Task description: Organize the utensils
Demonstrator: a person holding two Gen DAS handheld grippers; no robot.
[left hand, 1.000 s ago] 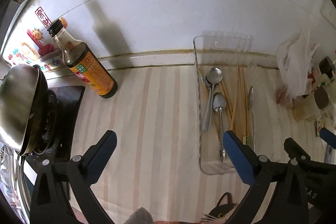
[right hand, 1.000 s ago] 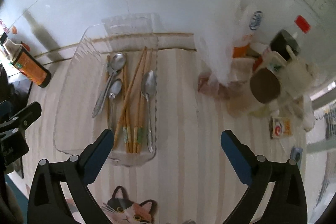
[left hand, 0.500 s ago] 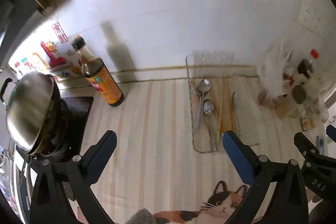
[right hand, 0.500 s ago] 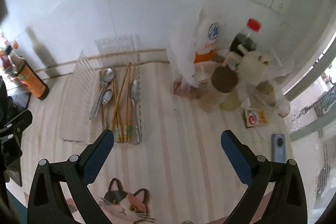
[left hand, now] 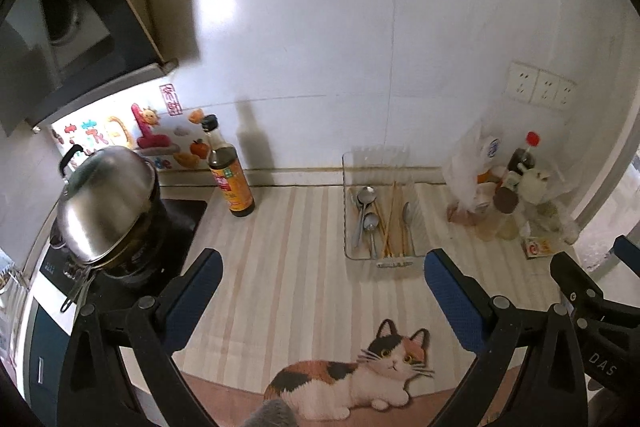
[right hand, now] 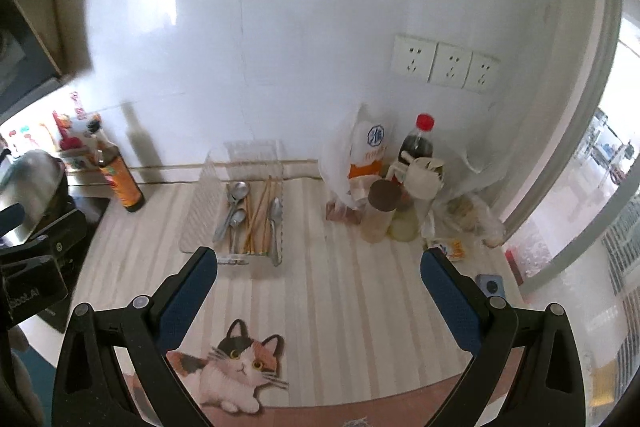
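A clear plastic tray (left hand: pixel 346 215) (right hand: pixel 200 199) stands on the striped counter by the wall. In it lie metal spoons (left hand: pixel 366 211) (right hand: pixel 236 207), wooden chopsticks (left hand: pixel 392 223) (right hand: pixel 260 215) and one more spoon (left hand: pixel 407 217) (right hand: pixel 276 215) on the right. My left gripper (left hand: pixel 322 275) is open and empty, high above the counter in front of the tray. My right gripper (right hand: pixel 318 275) is open and empty, also well back from the tray. The right gripper shows at the right edge of the left wrist view (left hand: pixel 592 291).
A soy sauce bottle (left hand: pixel 230 175) (right hand: pixel 122 179) stands left of the tray. A steel pot (left hand: pixel 104 203) sits on the stove at left. Bottles, jars and bags (right hand: pixel 400 187) crowd the right corner. A cat picture (left hand: pixel 360 371) marks the counter's front. Wall sockets (right hand: pixel 444 63) are above.
Both grippers have pulled up and back from the tray, so the tray looks smaller and the cat picture and more wall have come into view. Both stay open and empty.
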